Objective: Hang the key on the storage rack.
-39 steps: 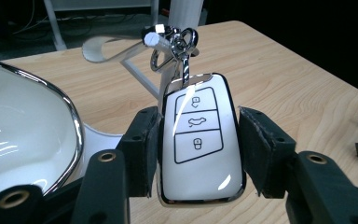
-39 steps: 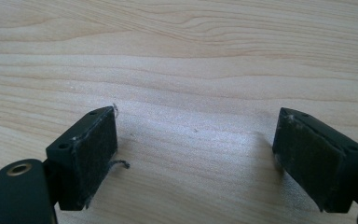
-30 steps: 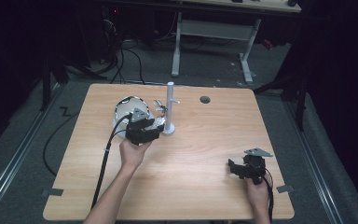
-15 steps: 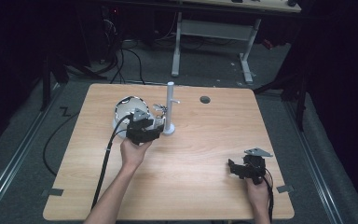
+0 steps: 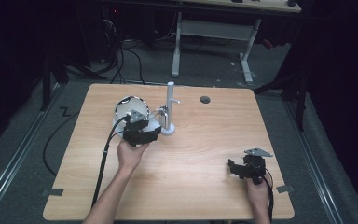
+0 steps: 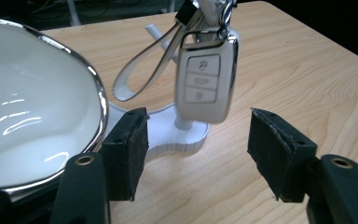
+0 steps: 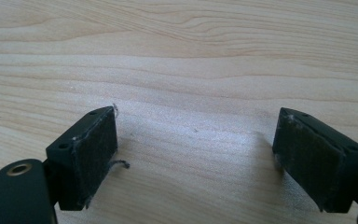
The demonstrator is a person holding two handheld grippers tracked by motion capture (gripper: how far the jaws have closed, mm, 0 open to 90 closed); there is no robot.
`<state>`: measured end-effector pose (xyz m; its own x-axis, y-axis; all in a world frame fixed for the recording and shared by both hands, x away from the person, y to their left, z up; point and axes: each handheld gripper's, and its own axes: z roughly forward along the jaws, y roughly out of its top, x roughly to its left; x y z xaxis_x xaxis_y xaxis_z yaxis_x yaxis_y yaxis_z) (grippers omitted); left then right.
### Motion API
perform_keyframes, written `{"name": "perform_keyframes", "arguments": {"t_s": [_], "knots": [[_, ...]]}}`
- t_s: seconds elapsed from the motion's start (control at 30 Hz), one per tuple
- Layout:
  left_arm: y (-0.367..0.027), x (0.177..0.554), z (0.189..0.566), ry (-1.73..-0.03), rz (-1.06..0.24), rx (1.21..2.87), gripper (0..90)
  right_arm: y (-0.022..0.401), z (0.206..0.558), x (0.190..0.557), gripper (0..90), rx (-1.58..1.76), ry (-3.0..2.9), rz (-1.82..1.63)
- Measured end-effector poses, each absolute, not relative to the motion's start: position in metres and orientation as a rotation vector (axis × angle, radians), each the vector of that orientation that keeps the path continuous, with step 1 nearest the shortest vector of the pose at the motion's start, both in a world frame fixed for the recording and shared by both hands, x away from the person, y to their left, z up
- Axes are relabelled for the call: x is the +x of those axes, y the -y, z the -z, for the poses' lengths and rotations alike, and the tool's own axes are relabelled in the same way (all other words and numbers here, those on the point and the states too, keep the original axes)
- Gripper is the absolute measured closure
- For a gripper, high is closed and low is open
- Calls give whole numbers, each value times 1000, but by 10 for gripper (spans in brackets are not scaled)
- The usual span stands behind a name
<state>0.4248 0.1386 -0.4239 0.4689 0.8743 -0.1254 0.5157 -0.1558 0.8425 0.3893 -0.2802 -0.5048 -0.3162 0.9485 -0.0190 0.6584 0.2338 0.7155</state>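
Glossy white key fob (image 6: 205, 81) — chrome-edged, rounded, hanging

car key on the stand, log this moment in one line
left gripper: jaws just opening, apart from car key | key: hangs on white stand | right gripper: open above table

bowl (image 5: 131, 108) and key stand (image 5: 169, 106) crowd table's (image 5: 205, 140) far left; near half open — bare wood

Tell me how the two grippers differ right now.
The left gripper sits by the white bowl, its jaws just opened, facing a car key hanging on the white stand. The right gripper rests apart near the table's front edge, facing bare wood. Both are open and hold nothing.
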Motion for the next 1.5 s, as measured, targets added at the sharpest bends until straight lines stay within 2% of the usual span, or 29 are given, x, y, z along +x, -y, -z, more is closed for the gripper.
{"name": "perform_keyframes", "arguments": {"t_s": [0.47, 1.5], "knots": [[-164, 407, 421, -1202, -535, 1793, 368, 280, 505, 389, 140, 1471, -2059, -850], [-183, 387, 417, -1210, -554, 1744, 327, 280, 505, 389, 139, 1471, -2058, -850]]}}
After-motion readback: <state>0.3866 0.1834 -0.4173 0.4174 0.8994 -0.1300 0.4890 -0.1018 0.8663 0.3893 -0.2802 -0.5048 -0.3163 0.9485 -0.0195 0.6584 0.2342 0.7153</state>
